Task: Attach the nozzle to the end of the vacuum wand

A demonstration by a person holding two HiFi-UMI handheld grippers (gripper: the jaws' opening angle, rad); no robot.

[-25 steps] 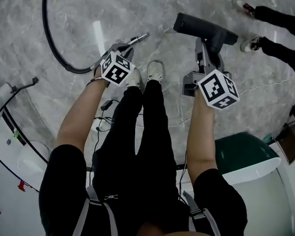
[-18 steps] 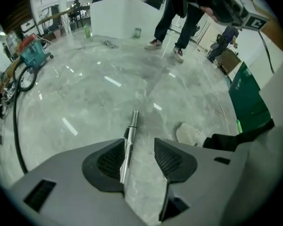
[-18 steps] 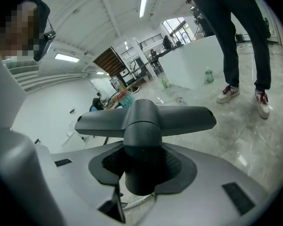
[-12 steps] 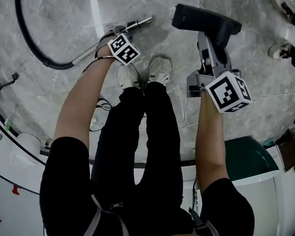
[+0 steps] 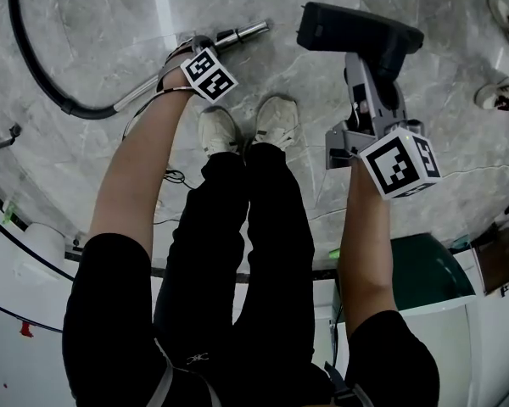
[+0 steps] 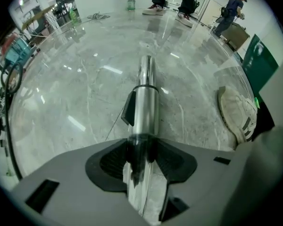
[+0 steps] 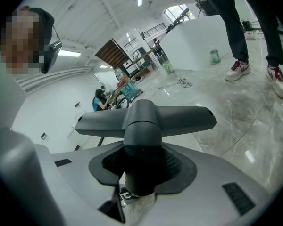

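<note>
A chrome vacuum wand (image 5: 237, 34) lies on the marble floor, its black hose (image 5: 34, 83) curving off to the left. My left gripper (image 5: 195, 49) points straight down over it. In the left gripper view the wand (image 6: 145, 98) runs between the jaws of that gripper (image 6: 141, 154), which stand open with a pad close on each side. My right gripper (image 5: 369, 91) is shut on the neck of the dark T-shaped nozzle (image 5: 356, 30), held off the floor right of the wand's free end. The right gripper view shows the nozzle head (image 7: 146, 119) just beyond the right gripper (image 7: 144, 168).
My two white shoes (image 5: 276, 121) stand just below the wand's end, one of them also in the left gripper view as a shoe (image 6: 236, 114). A green-lidded bin (image 5: 424, 274) sits at lower right, white equipment (image 5: 25, 253) at lower left. Another person's shoe (image 5: 496, 96) is at the right edge.
Both grippers have sunk toward the floor. The left one has come down from above the wand to astride it. The right still holds the nozzle.
</note>
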